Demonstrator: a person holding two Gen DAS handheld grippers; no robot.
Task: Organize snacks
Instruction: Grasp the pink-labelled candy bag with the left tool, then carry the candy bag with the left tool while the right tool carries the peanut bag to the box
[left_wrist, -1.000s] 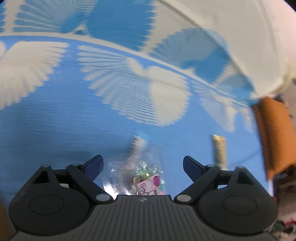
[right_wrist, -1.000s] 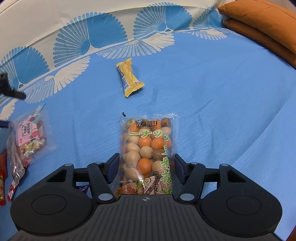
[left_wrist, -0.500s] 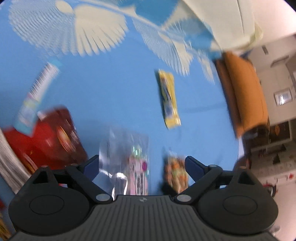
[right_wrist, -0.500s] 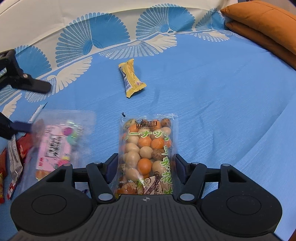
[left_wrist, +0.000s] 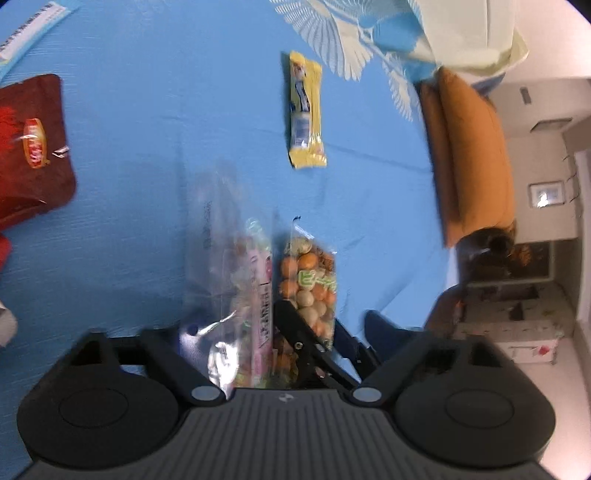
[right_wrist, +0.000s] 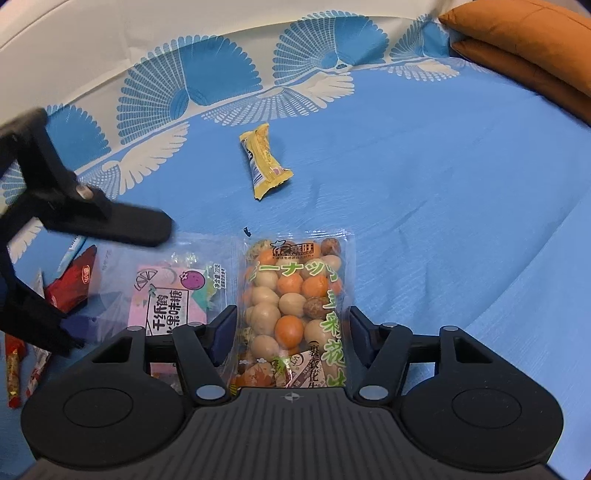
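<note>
Orange pillows (right_wrist: 524, 48), room beyond in left view only, both tongs spread apart

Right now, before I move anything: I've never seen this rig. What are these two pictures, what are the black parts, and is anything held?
There is no robot arm. A person holds a two-finger gripper in each hand, and each gripper has a wide-angle camera looking along its fingers. One picture is from the left gripper, the other from the right gripper. The black shapes at the bottom are each gripper's own body. On the blue bedspread lie a yellow bar and red packets. The right fingers straddle a peanut bag; I cannot tell whether they squeeze it. The left jaws stand wide around a clear candy bag.
</note>
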